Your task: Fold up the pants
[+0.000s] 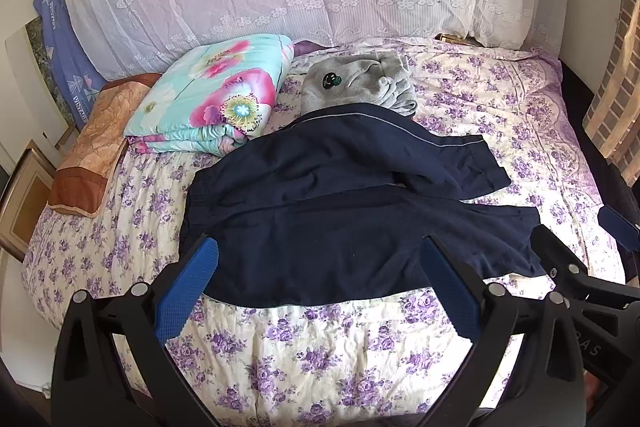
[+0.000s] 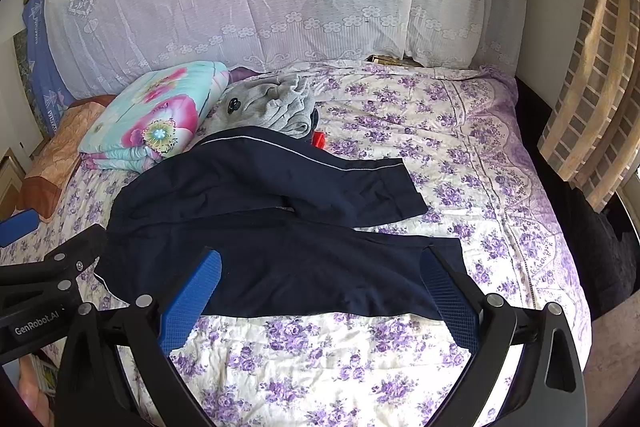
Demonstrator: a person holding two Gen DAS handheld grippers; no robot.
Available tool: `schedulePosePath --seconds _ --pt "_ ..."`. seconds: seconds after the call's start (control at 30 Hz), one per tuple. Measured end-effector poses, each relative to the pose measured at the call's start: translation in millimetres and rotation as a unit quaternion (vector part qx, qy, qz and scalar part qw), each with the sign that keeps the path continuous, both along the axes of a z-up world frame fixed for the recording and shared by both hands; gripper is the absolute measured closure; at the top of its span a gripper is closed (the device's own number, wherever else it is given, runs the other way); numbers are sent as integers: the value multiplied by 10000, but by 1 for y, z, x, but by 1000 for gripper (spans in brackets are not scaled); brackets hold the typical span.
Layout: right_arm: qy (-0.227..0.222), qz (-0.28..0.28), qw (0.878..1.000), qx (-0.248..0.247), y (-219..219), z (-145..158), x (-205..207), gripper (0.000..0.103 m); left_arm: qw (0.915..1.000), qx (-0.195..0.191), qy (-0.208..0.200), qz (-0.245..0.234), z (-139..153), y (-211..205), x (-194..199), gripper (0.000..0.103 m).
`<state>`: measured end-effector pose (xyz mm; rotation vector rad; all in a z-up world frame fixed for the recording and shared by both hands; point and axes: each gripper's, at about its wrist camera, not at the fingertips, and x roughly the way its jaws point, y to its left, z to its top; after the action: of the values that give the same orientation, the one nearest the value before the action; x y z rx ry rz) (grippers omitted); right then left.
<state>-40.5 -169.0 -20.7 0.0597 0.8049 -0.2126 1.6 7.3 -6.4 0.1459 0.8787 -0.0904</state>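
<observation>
Left wrist view showed the left gripper (image 1: 318, 281) spread wide with nothing between its blue pads (image 1: 188, 291), poised over the waistband end of the navy pants (image 1: 340, 211). The right gripper (image 2: 320, 291) was just as wide and empty, over the near leg toward its hem. The pants lay spread across the middle of the bed (image 1: 320, 355), waist toward the left edge, 2 legs splayed apart toward the right edge. To fold well, I judged each gripper should pinch the near leg's edge through 1 layer only, then carry it evenly over the far leg, seams matched.

Counted: 1 pair of pants, 2 grippers, 1 grey garment (image 1: 356, 83), 1 folded floral quilt (image 1: 212, 95) near the head edge.
</observation>
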Motion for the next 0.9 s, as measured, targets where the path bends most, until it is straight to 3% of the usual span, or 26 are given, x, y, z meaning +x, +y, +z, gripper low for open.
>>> schedulePosePath --seconds 0.9 --pt "0 3 10000 -4 0 -1 -2 4 10000 -26 17 13 -2 4 -2 5"
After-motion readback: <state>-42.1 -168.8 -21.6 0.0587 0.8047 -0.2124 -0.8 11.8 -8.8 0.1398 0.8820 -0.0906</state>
